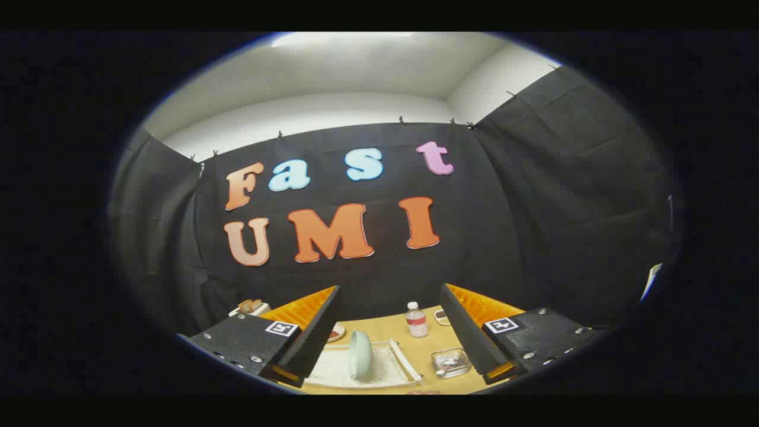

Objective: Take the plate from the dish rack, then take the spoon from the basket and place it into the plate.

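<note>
Plate (360, 354): pale, standing on edge in the dish rack (398, 362), a clear/white tray-type rack sitting toward the near edge of the wooden table (424, 347). Plate sits btwn the two fingers in view, just ahead of the tips, well apart from both.

Basket (450, 362): small clear container just beside the rack on its right, near the right finger. Something metallic inside, prob the spoon, too small to confirm.

Gripper (391, 370): jaws spread wide, holding nothing, hovering above the table, not touching anything.

Step in hand, my read: step 1, approach to plate. Plate not yet taken, spoon untouched, so task barely begun.

Next move calls for: drop down and fwd, line the fingers up across the plate's upper rim, close on it, lift straight up out of the rack slot. Plate is thin and upright, so a skewed pinch could tip it or drag the rack.

Farther back: small bottle (416, 319) w/ red label near the far edge, a small flat item (442, 316) beside it, toaster-like thing (251, 307) at far left corner, reddish dish (335, 333) partly behind left finger.
</note>
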Tool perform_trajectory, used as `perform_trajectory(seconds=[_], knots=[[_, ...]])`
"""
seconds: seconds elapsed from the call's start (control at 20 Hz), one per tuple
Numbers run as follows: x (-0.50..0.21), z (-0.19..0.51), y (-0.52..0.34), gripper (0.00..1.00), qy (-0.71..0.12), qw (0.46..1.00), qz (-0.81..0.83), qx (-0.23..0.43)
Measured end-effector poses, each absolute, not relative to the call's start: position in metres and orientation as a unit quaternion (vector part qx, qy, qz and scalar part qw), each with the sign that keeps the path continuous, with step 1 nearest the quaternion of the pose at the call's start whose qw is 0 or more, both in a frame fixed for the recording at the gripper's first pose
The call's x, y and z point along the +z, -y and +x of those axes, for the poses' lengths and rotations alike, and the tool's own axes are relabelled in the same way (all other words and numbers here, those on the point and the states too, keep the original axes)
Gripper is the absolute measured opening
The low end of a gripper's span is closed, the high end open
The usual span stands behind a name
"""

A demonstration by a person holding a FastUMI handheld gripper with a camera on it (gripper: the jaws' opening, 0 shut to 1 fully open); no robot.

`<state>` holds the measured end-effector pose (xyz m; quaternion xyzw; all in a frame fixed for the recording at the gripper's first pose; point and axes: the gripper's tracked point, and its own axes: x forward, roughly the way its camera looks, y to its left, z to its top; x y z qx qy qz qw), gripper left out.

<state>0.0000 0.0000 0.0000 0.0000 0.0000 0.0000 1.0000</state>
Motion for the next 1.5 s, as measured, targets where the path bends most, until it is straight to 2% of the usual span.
perform_trajectory(seconds=[0.35, 0.55, 1.3, 1.5], knots=[[-0.008, -0.008, -0.015, 0.98, -0.024, 1.000, -0.011, 0.010], [0.004, -0.004, -0.014, 0.98, 0.005, 1.000, -0.019, 0.005], [-0.054, 0.025, -0.016, 0.99, -0.077, 0.996, -0.043, 0.024], [-0.086, 0.041, -0.033, 0.98, -0.121, 0.990, -0.041, 0.055]])
